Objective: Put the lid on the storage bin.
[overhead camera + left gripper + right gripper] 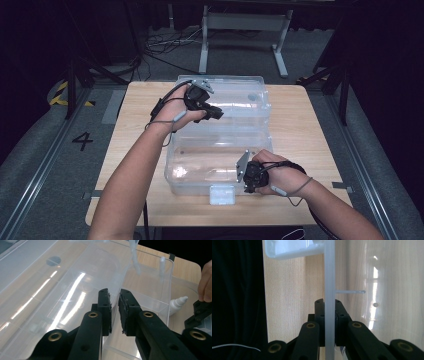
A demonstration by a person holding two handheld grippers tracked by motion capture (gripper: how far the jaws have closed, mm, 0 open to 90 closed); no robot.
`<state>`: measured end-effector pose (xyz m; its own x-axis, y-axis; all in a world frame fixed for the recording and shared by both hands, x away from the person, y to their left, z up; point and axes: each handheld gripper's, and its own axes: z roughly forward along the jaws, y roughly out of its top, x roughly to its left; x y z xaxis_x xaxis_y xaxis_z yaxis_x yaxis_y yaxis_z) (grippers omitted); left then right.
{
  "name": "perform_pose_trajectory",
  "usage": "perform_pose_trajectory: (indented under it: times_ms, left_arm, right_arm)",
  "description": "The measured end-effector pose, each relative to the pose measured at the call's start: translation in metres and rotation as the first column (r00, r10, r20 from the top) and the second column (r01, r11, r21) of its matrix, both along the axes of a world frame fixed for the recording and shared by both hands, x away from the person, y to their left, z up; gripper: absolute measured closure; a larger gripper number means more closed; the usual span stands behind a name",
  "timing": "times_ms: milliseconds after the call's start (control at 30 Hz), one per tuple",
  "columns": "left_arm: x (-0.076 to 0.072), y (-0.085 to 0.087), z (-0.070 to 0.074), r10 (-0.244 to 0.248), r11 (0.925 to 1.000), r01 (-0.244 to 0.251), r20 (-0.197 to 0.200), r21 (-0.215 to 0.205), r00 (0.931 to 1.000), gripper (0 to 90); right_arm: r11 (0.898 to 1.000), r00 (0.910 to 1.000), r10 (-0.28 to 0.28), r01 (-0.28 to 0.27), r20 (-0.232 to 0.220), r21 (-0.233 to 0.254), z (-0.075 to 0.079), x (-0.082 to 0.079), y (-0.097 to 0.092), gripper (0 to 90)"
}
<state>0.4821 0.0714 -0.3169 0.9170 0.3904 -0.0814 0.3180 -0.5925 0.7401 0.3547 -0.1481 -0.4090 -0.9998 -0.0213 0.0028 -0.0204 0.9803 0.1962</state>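
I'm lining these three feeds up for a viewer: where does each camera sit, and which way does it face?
High view: above the person's side, looking forward and down at the table, clear box, both forearms.
Left gripper view: rides the left gripper, looks along its jaws, which straddle the box's clear wall.
Right gripper view: rides the right gripper, jaws clamped on the box rim.
Shared: the box shows in all three.

A black number 4 (82,140) stood on the grey floor (45,165) left of the table (135,120). No other text, label or brand was legible anywhere.
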Motion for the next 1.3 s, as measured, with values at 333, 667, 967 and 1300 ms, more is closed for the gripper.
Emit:
perform_pose_trajectory:
  times_ms: [333, 667, 967, 1300]
  left_arm:
    - [-0.01, -0.001, 0.005, -0.005, 0.9999, 0.005, 0.006, 0.015, 1.0, 80.9]
    - [-0.022, -0.001, 0.009, -0.019, 0.9996, 0.019, 0.02, 0.023, 0.9996, 81.5]
    - [-0.036, -0.001, 0.012, -0.047, 0.9984, 0.047, 0.02, 0.032, 0.9987, 82.2]
    - [-0.059, -0.005, 0.016, -0.071, 0.9943, 0.067, 0.048, 0.083, 0.9963, 82.9]
  right_arm:
    - [1.0, 0.9999, -0.011, 0.011, 0.002, 0.014, -0.001, -0.001, -0.002, 84.4]
    - [1.0, 0.9997, -0.007, 0.007, 0.022, 0.011, -0.001, -0.004, -0.001, 83.2]
    - [1.0, 0.9993, -0.013, 0.012, 0.035, 0.009, -0.001, -0.006, -0.002, 82.2]
    - [1.0, 0.9978, -0.009, 0.008, 0.066, 0.019, -0.001, -0.009, -0.002, 80.8]
